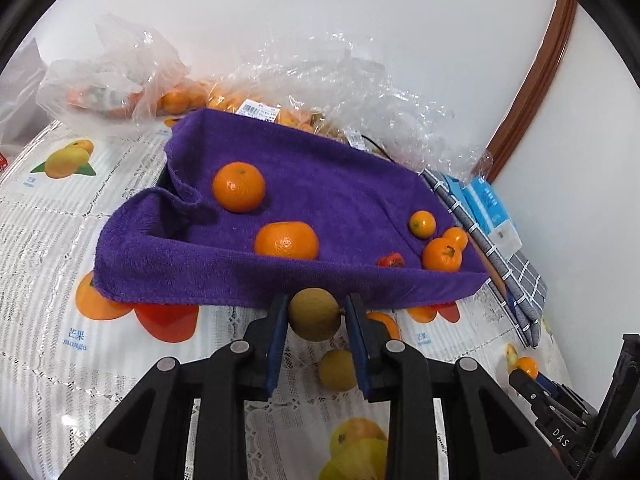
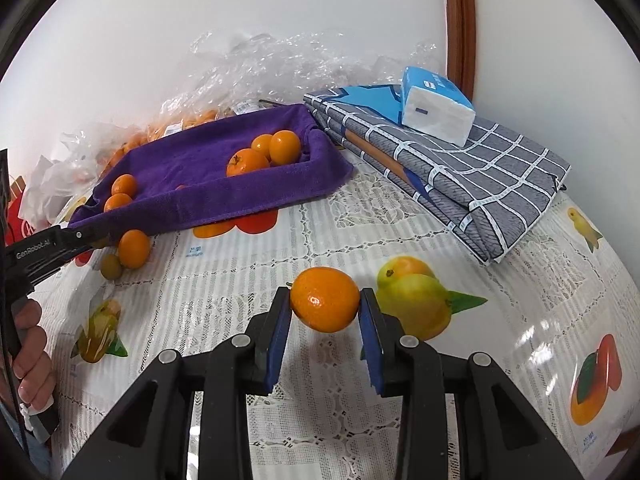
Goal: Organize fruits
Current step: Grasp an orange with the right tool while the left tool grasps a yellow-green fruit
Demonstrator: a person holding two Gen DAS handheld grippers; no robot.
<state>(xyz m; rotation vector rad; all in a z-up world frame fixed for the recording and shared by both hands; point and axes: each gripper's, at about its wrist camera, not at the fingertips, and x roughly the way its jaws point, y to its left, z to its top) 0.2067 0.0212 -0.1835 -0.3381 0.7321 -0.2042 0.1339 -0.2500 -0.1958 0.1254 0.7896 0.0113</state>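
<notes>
Gripping, left: left gripper [image 1: 316, 314] has its blue pads [image 1: 277, 344] clamped on a small brownish-green fruit [image 1: 315, 313], held just in front of the purple towel's near edge.
Gripping, right: right gripper [image 2: 325, 300] is pinching a small orange [image 2: 325, 299] between its pads [image 2: 279, 340], up off the tablecloth as far as I can tell.
Right under the left one: a second brownish-green fruit [image 1: 337, 369] sits on the tablecloth [image 1: 48, 248], and from the right wrist view another small orange [image 2: 134, 248] lies beside it, near the towel's edge.
Towel: purple towel [image 1: 320, 184] lines a shallow tray, edges folded up.
Already on the towel: two bigger oranges [image 1: 239, 187] near the middle-left, a cluster of three little ones [image 1: 441, 255] in the right corner, plus a small red thing [image 1: 391, 260] I can't make out.
Behind the towel: crinkly clear plastic bags [image 1: 120, 68] with more oranges in them, against the white wall.
Off to the right: folded grey checked cloth [image 2: 472, 168] with a blue-and-white tissue pack [image 2: 436, 110] on top.
</notes>
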